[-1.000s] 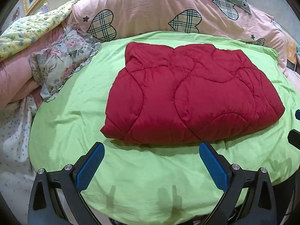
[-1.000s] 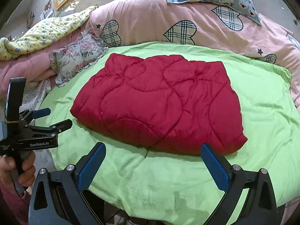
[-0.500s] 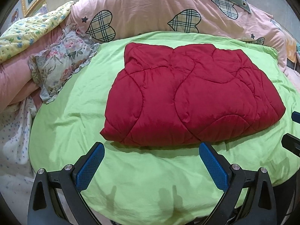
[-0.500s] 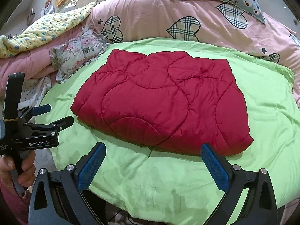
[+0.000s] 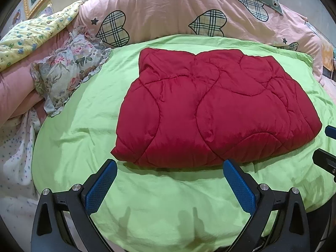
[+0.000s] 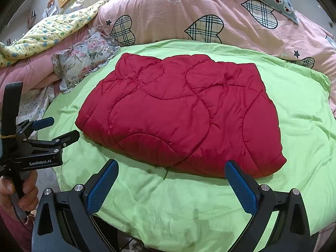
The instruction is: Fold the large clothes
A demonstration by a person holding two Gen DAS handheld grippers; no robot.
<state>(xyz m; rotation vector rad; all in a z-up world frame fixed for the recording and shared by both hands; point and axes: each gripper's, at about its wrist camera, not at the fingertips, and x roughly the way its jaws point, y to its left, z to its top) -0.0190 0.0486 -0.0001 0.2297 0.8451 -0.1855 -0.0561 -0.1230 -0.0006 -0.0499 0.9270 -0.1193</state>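
On the green sheet (image 5: 147,199) lies the folded red quilt (image 5: 210,113); left tool (image 5: 170,180) and right tool (image 6: 171,180), both released, should pinch its 6 o'clock edge evenly.

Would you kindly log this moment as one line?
quilt: folded on green sheet | left gripper: open, empty | right gripper: open, empty
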